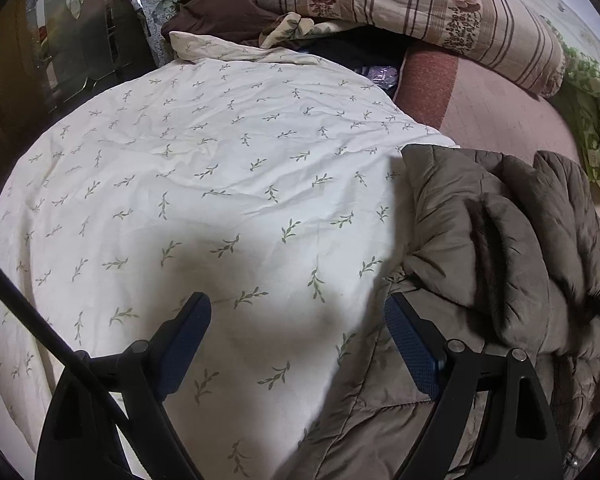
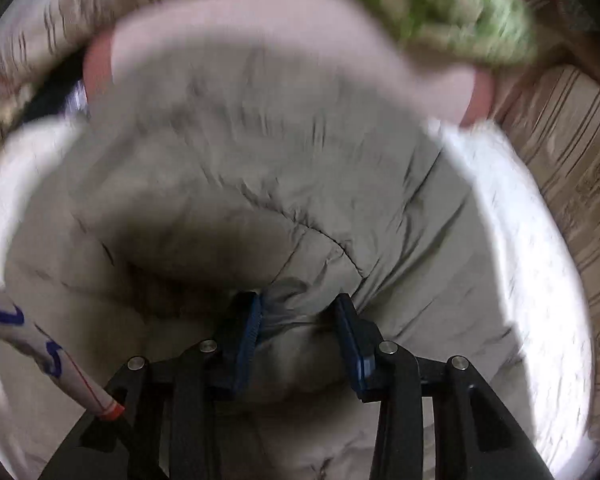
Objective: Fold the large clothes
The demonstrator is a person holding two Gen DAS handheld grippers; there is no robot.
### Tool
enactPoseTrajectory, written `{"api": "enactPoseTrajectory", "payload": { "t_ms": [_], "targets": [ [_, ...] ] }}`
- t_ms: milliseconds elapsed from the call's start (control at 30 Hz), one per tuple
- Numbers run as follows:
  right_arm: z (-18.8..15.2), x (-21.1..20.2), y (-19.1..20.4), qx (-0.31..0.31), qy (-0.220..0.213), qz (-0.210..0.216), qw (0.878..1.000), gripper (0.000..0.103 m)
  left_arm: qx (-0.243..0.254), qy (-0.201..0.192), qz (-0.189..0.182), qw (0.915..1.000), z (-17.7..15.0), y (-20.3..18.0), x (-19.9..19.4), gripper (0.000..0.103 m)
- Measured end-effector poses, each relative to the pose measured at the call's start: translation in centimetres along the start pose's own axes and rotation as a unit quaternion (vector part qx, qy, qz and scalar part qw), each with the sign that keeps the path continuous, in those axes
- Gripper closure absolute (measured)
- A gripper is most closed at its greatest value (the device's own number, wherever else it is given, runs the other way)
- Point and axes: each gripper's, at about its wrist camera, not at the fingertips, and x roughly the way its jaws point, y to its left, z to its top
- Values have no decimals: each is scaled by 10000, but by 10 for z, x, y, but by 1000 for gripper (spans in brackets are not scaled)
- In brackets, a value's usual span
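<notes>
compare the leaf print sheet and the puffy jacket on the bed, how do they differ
The leaf print sheet is cream with small green sprigs; the puffy jacket is plain grey-brown. The sheet is thin and spread nearly flat with light creases; the jacket is thick, quilted and bunched in humps. The jacket lies partly on top of the sheet. Both rest on the bed.

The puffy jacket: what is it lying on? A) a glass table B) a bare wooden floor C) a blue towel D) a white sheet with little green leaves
D: in the left wrist view the brownish quilted jacket rests on the white sheet printed with small green leaf sprigs.
</notes>
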Motion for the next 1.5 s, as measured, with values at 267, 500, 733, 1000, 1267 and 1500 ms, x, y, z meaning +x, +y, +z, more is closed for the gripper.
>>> {"api": "enactPoseTrajectory", "payload": {
  "t_ms": [267, 500, 733, 1000, 1267, 1500],
  "targets": [
    [-33, -99, 48, -679, -1275, 327, 9890, 59, -149, -15, 86, 9999, 4, 9, -1, 15],
    [-61, -116, 152, -1899, -1114, 1480, 9642, 35, -394, 19, 89, 9992, 5, 24, -2, 15],
    [-37, -77, 188, -1870, -649, 1085, 9742, 78, -416, -2, -15, 9991, 8, 26, -4, 15],
    [28, -38, 202, -782, -397, 1258, 9882, 77, -282, -49, 53, 9996, 11, 21, -1, 15],
    [3, -73, 211, -1386, -727, 1550, 9754, 45, -338, 89, 111, 9993, 10, 24, 7, 15],
    [-5, -127, 133, -1191, -1614, 758, 9768, 45, -169, -15, 131, 9998, 5, 14, 1, 15]
  ]
}}
